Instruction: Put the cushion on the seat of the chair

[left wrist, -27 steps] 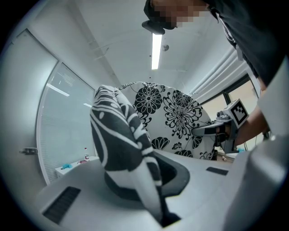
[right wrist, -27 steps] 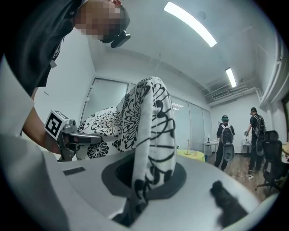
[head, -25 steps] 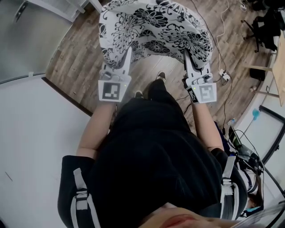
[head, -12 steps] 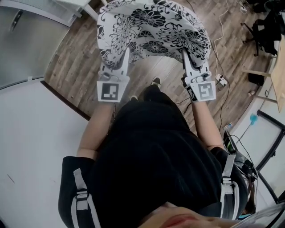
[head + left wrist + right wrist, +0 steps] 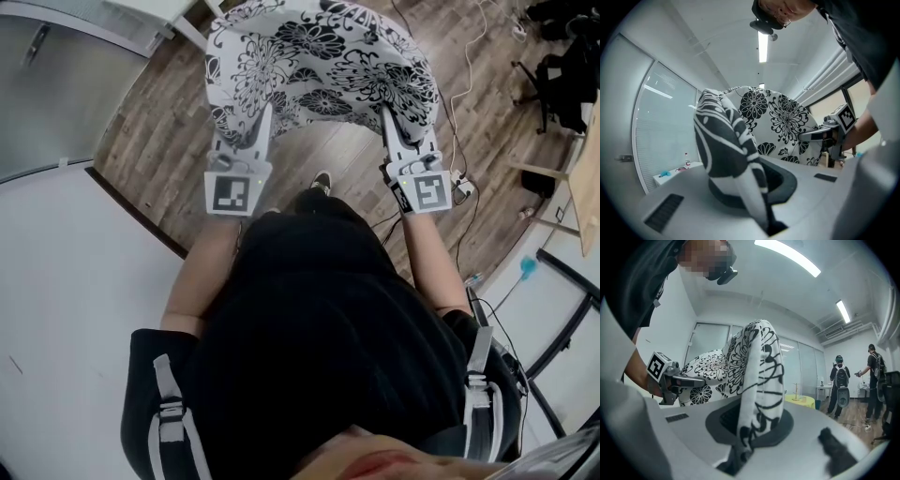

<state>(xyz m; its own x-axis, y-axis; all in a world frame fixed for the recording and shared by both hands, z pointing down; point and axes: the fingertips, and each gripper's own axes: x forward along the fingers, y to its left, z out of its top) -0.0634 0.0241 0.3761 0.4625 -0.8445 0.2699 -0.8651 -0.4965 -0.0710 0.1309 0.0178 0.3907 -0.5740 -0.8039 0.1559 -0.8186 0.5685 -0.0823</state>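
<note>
Carrying looks to be the step in hand: the left gripper and the right gripper are both closed nearly all the way, each pinching a fold of the cushion at its near edge. In each gripper view the cloth is squeezed thin where the jaws meet and balloons out just beyond them. The two grippers are held side by side and apart, pointing forward and slightly down. The cushion is stretched between them and spreads away ahead of the tips, off the floor, which lies below it. The person's shoe shows under the gap between the grippers. No chair can be made out in any view, so the seat is yet to be reached, and the placing step is not begun. The next move, by my reckoning, calls for bringing both grippers over the seat together, keeping them level so the cushion does not twist. Then they should lower it flat and open both jaws only once it rests there. The cushion is white with a bold black flower print, thin and limp rather than stiff. It sags in the middle between the two grips and curls at its edges, so it will likely drape and need spreading.
</note>
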